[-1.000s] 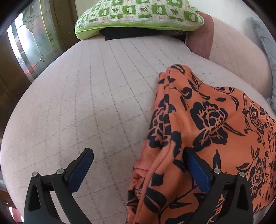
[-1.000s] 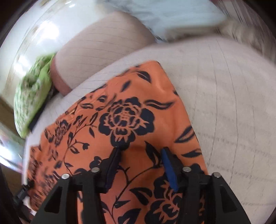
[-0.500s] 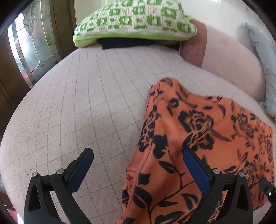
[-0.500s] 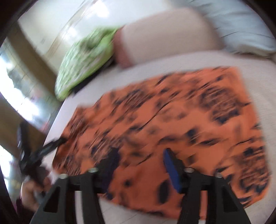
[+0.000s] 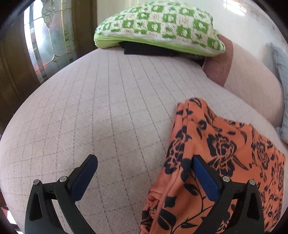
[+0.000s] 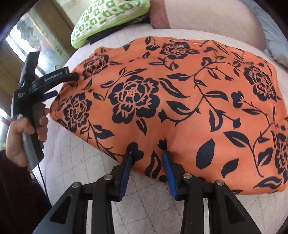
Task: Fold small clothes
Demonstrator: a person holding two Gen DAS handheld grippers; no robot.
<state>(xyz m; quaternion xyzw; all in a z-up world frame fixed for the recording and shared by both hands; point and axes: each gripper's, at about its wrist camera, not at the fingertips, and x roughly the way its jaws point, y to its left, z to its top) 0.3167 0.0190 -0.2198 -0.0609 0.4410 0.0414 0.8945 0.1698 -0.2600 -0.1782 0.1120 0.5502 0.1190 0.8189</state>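
Left wrist view: the left gripper (image 5: 144,172) is spread wide, grasping nothing; its left finger hangs over bare quilted bed cover (image 5: 100,115), its right finger (image 5: 205,178) overlaps the bunched left edge of the orange floral garment (image 5: 221,153). The garment lies on the cover toward the bed's right side. At the far edge a green-and-white checked pillow (image 5: 160,23) rests on a dark folded item (image 5: 144,50), with a pink bolster (image 5: 252,81) to its right and a leaded-glass wooden door (image 5: 41,41) at left. Right wrist view: the garment (image 6: 180,100) is spread nearly flat across the bed, its near hem just beyond the right gripper (image 6: 146,154), whose blue-padded fingers (image 6: 169,172) stand part-way apart over that hem, with no cloth visibly pinched between them. The left gripper (image 6: 66,84), carried in the person's left hand (image 6: 23,133), sits at the garment's left edge; the checked pillow (image 6: 108,16) lies at the far left corner.
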